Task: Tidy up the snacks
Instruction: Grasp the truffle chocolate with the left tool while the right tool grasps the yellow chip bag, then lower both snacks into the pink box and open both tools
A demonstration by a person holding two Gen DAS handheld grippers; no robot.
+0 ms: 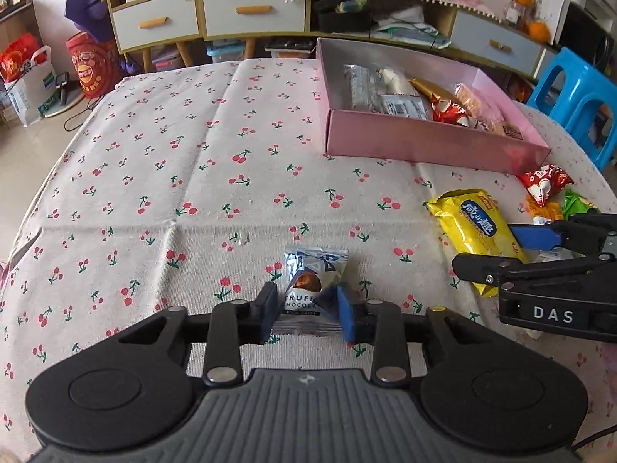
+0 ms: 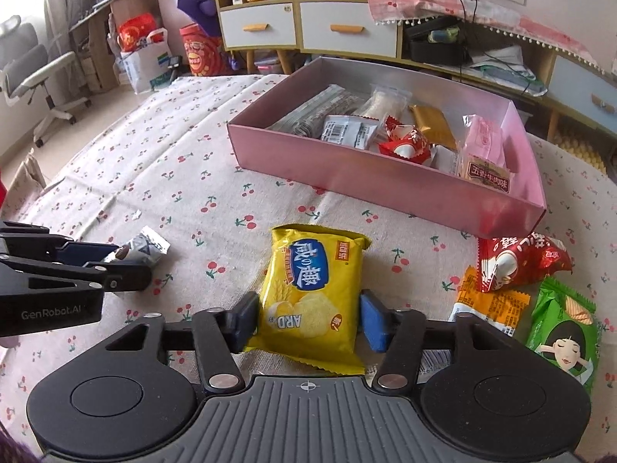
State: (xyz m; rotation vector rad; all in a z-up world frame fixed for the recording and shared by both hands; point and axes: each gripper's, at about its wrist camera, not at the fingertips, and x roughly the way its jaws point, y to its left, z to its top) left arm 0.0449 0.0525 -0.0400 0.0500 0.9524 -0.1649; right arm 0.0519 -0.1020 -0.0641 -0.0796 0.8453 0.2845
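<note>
L claw, bottom centre of the L wrist view, has its blue pads closed against both sides of a small silver truffle chocolate packet, which sits on the cherry-print tablecloth of the table. R claw, bottom centre of the R wrist view, sits around the yellow chip bag: L pad touches the bag's edge, R pad is just beside the other edge w/ a sliver of gap, so it's partly open and not clearly clamping; bag lies flat on the cloth. In the L view the R claw comes in from the right edge, w/ the yellow bag between its fingers; in the R view the L claw enters from the left edge w/ the silver packet at its tip. Pink box stands upper centre-right in the R view, open, w/ several wrapped snacks inside: grey packets, a gold one, a red-white one, a pink one. Lower right of the R view, loose on the table: red packet overlapping an orange packet, green packet just beside them. Beyond the table, top of frame, a yellow-white drawer cabinet; blue stool at right of L view.
</note>
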